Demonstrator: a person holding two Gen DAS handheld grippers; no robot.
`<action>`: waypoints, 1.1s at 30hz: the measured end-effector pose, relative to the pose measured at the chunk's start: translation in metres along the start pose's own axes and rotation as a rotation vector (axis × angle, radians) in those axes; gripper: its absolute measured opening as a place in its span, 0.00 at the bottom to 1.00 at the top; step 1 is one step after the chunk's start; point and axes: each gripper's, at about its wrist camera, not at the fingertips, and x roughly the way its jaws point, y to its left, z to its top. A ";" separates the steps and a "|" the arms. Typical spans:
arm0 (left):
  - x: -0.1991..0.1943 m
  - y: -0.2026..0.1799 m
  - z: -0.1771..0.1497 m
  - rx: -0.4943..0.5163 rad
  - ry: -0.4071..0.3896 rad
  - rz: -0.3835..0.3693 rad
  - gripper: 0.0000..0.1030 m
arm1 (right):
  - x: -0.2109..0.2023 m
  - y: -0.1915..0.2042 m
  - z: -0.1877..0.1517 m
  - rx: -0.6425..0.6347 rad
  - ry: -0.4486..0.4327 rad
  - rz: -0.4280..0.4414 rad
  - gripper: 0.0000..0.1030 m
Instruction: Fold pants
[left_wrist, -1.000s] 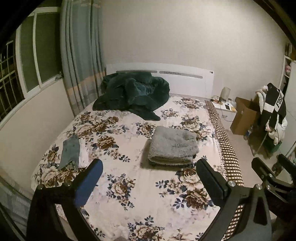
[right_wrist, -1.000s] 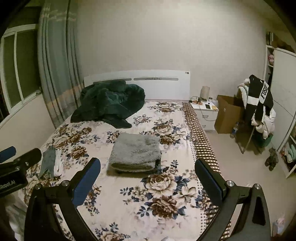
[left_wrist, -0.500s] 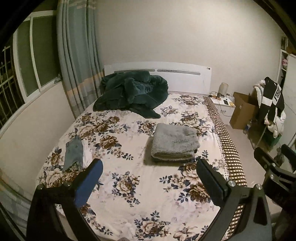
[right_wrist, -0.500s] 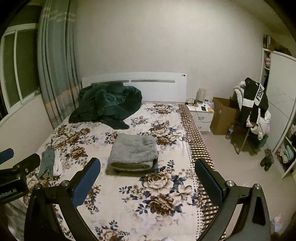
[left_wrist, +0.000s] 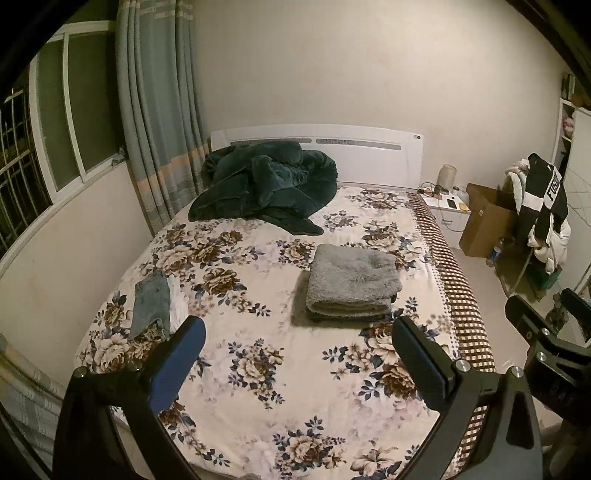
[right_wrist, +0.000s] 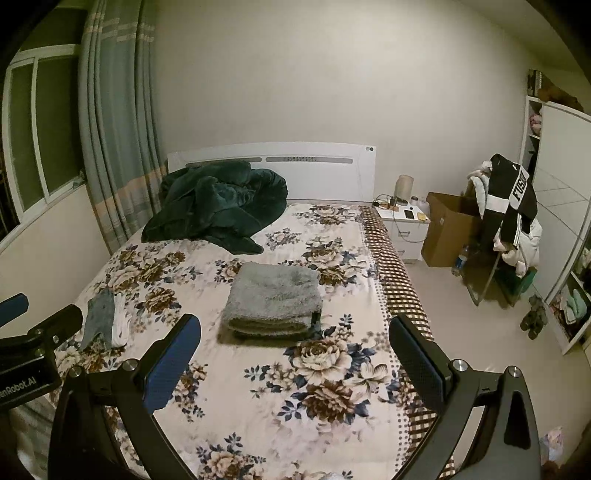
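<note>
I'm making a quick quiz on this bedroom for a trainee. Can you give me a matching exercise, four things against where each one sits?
Things:
1. folded grey pants
2. dark green blanket
3. small blue-grey garment
4. cardboard box

Places:
A. on the floor beside the nightstand
B. heaped at the head of the bed, by the headboard
C. middle of the bed, in a neat stack
D. near the bed's window-side edge, next to something white

Pairs: 1-C, 2-B, 3-D, 4-A
</note>
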 end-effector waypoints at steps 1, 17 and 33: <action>0.000 0.000 0.000 -0.001 0.001 0.000 1.00 | -0.001 0.000 0.000 0.000 -0.001 -0.001 1.00; -0.008 -0.001 0.001 -0.002 -0.012 0.000 1.00 | -0.001 0.002 -0.002 0.005 -0.001 0.005 1.00; -0.010 0.002 0.010 -0.006 -0.011 -0.001 1.00 | -0.005 0.008 -0.003 0.012 0.001 0.003 1.00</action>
